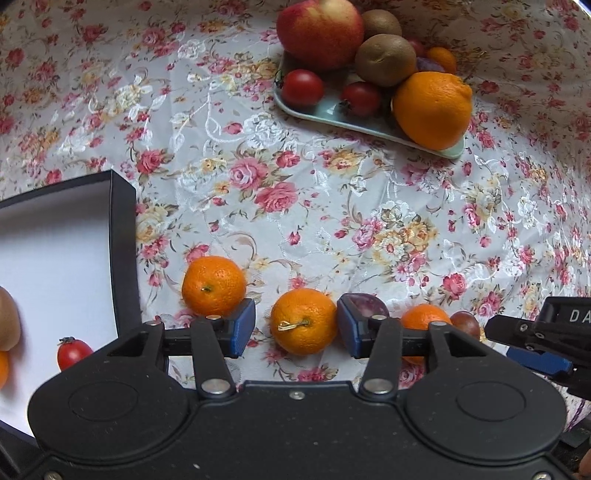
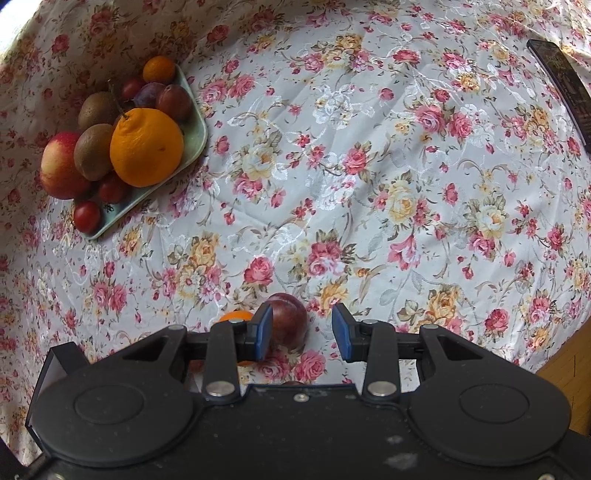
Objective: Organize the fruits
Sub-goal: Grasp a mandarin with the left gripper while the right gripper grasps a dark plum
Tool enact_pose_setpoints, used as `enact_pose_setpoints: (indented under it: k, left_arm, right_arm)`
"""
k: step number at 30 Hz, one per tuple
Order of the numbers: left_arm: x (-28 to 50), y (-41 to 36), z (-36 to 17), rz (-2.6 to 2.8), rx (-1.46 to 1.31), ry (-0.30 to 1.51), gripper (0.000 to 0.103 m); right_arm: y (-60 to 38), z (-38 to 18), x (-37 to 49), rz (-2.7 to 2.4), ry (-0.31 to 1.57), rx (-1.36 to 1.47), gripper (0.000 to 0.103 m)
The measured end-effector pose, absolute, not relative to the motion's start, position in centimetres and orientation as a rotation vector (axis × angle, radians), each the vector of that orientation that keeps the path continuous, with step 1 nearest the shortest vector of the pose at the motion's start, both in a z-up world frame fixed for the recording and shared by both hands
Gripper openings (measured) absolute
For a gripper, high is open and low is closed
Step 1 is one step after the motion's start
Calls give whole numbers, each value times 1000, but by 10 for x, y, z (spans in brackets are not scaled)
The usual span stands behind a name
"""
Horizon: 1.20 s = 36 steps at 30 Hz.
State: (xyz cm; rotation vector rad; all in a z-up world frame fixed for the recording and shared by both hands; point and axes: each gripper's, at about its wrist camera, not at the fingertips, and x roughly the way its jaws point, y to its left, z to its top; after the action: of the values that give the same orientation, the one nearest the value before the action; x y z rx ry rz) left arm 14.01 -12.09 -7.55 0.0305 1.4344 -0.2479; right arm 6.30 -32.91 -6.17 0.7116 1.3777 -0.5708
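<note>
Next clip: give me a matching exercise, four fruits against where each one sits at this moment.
Things:
1. large red-yellow apple
2. small red cherry tomato
3. stemmed orange mandarin
4. dark red plum

Places:
A. between the open left jaws, on the floral tablecloth
B. inside the white-lined black box
C. by the right gripper's left finger
D. at the pale green tray's edge

Pairs: 1-D, 2-B, 3-A, 4-C
</note>
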Motion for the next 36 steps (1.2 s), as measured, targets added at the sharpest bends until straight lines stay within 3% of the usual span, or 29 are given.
enact_pose_setpoints:
  k: [15, 30, 36]
  left_arm:
    - [130, -142, -97, -245, 155, 1464, 53]
    - [139, -132, -95, -246, 99, 1478, 53]
    - [138, -134, -96, -246, 106, 1475, 53]
  right_arm:
    - [-320, -78, 65, -575, 1392, 710, 39]
    - [-315, -87, 68, -600, 1366, 687, 39]
    - [-317, -105, 70, -624, 1437, 689, 39]
